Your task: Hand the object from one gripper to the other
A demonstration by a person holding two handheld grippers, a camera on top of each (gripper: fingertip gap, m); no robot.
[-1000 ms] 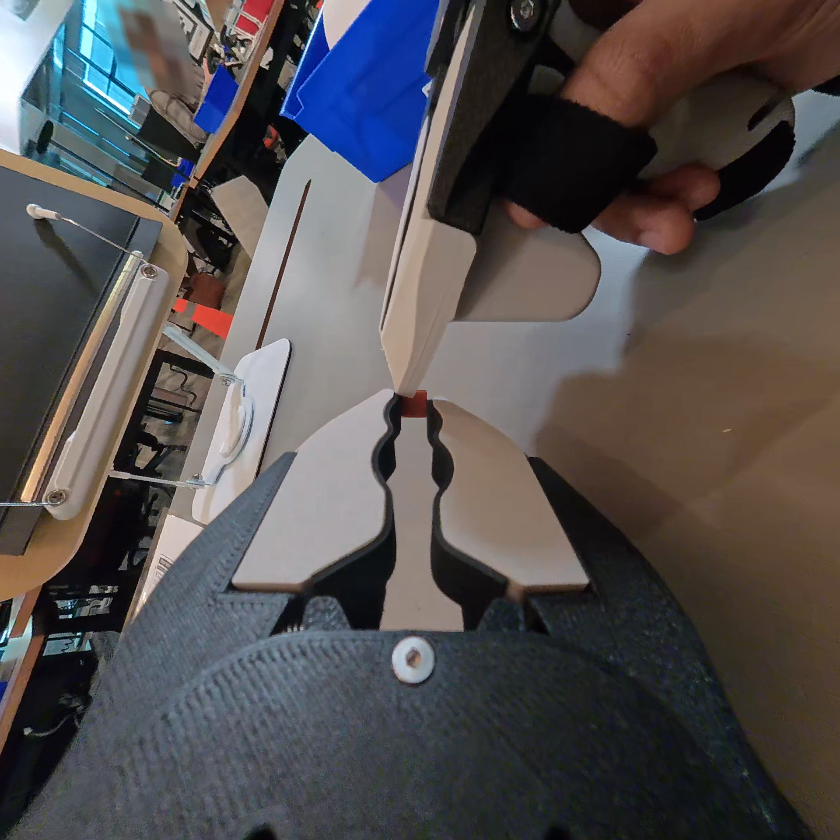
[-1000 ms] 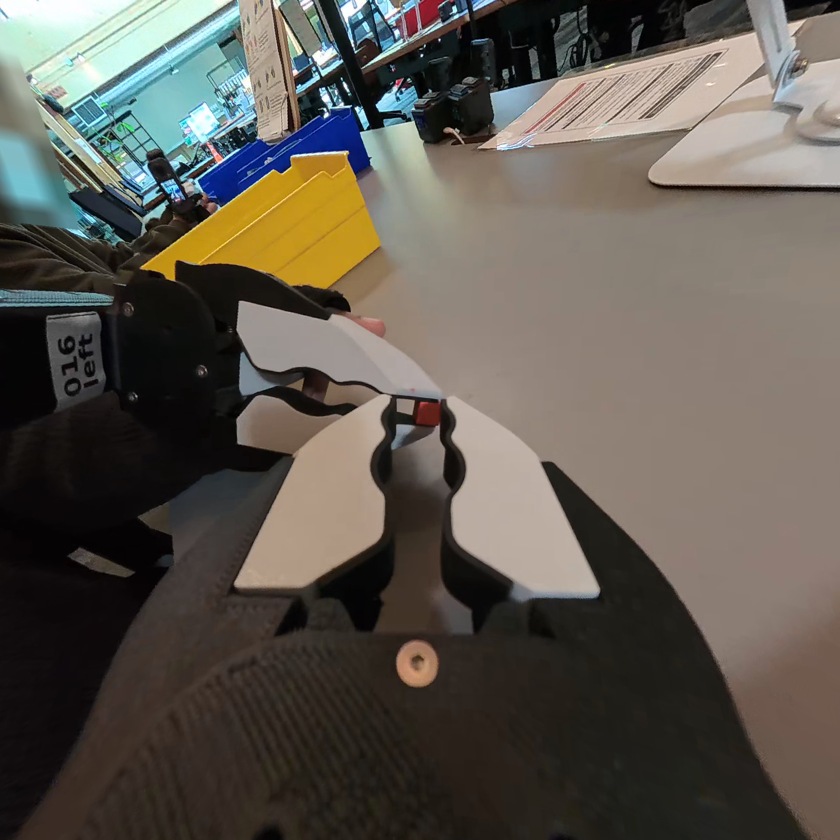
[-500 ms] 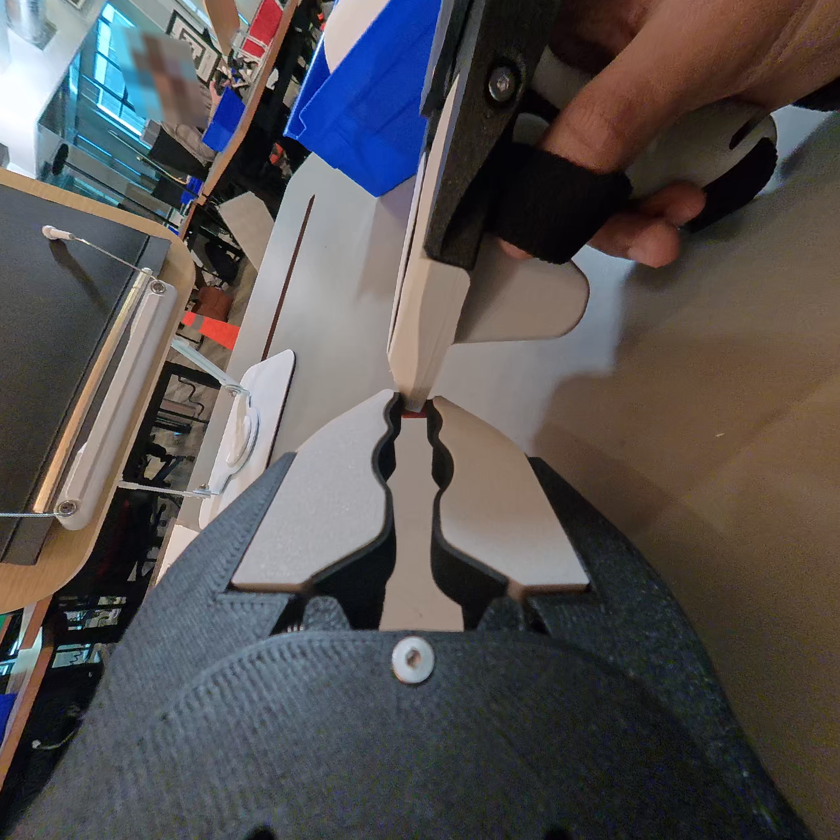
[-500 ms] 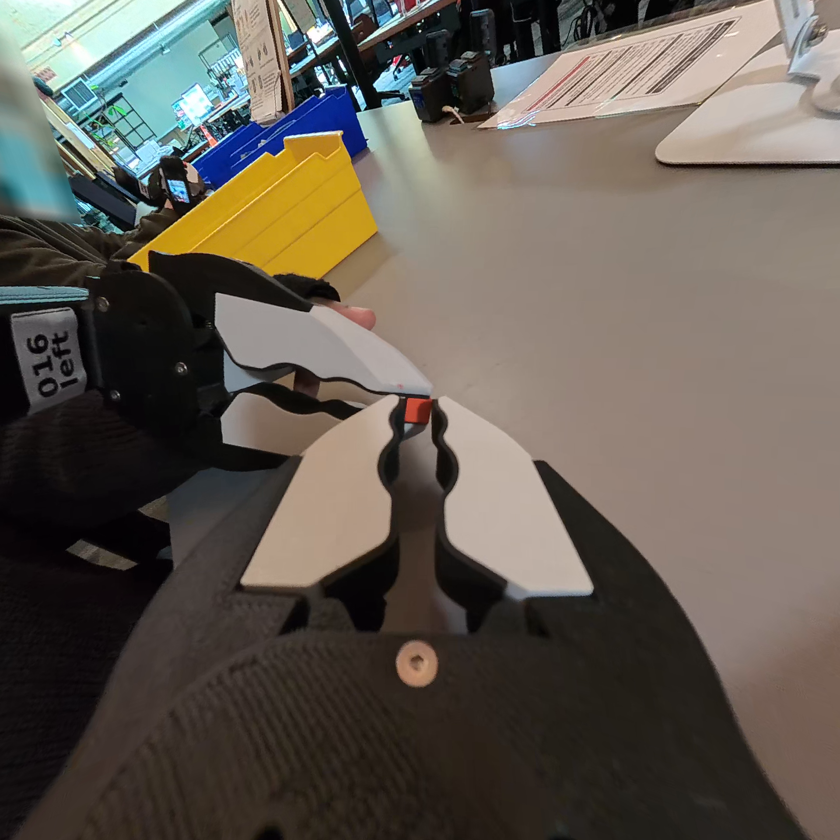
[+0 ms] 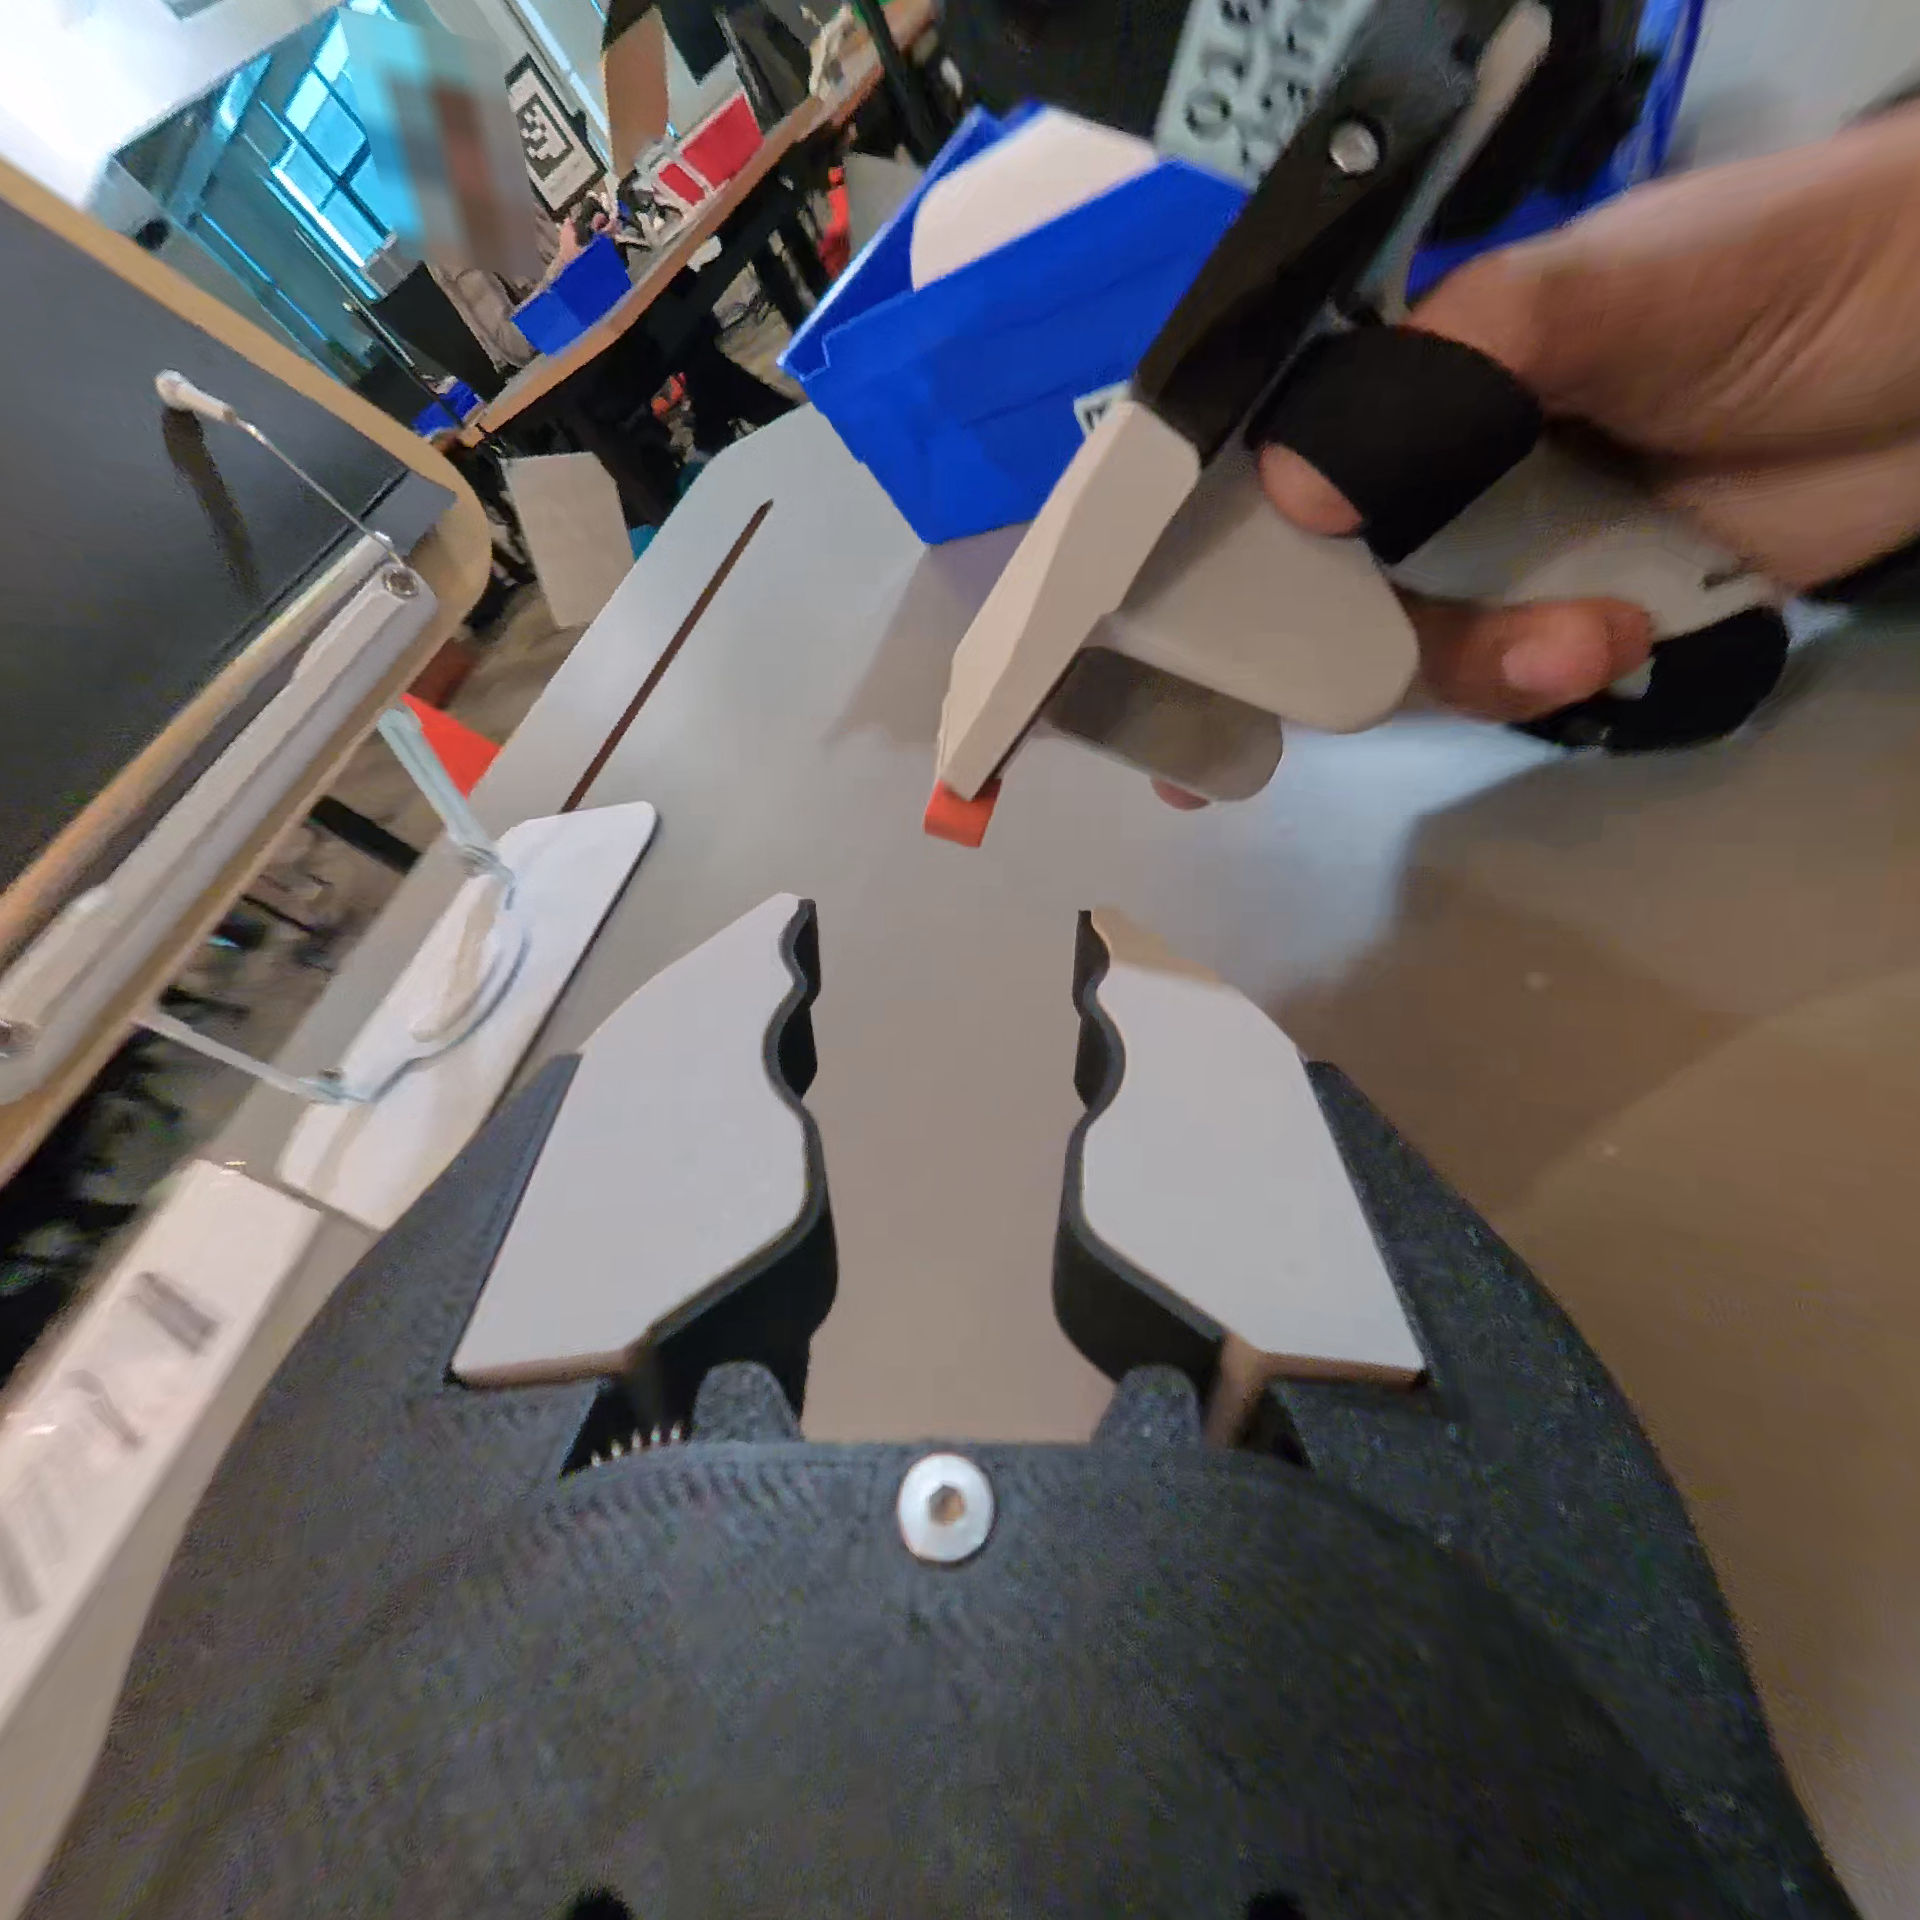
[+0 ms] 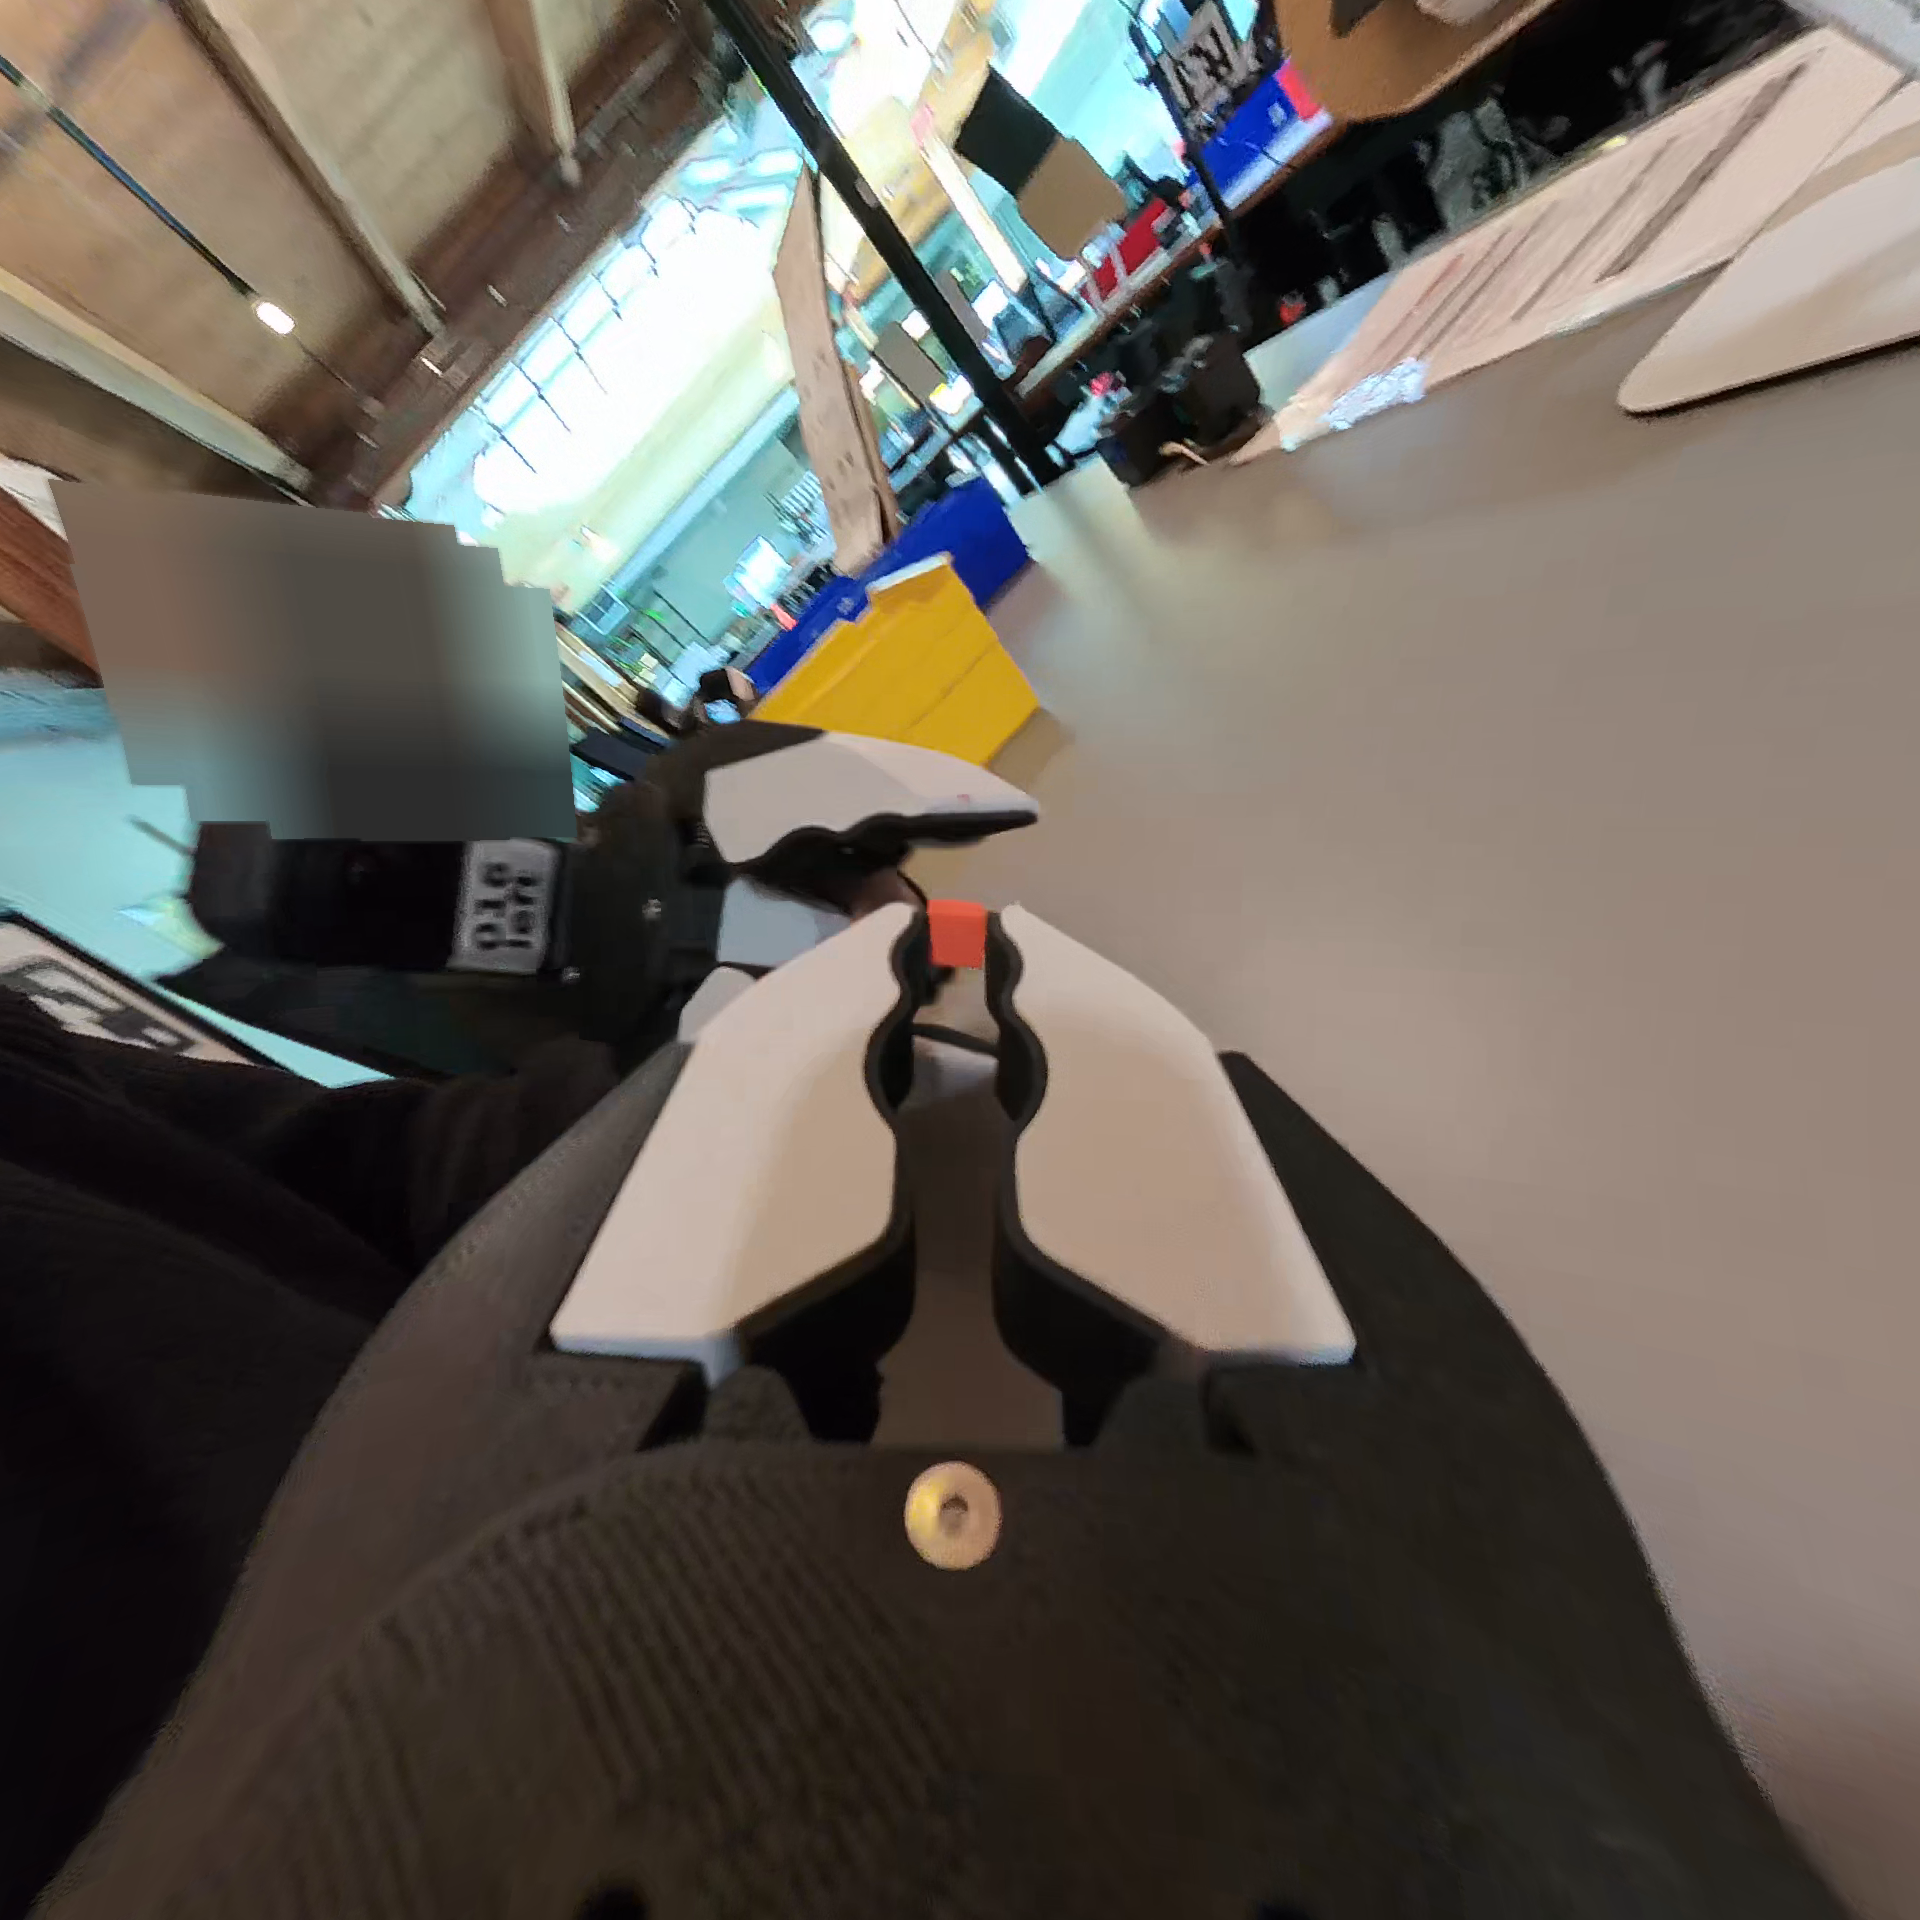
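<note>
the left gripper (image 5: 940,920) is spread wide and holds nothing. the right gripper (image 6: 956,920) is closed on a small orange block (image 6: 955,932) at its fingertips, above the grey desk (image 5: 1558,1039). a blue bin (image 5: 987,384) stands behind it, a white stand base (image 5: 499,956) to the left, a yellow bin (image 6: 914,675) farther off. bare desk lies between the grippers.
</note>
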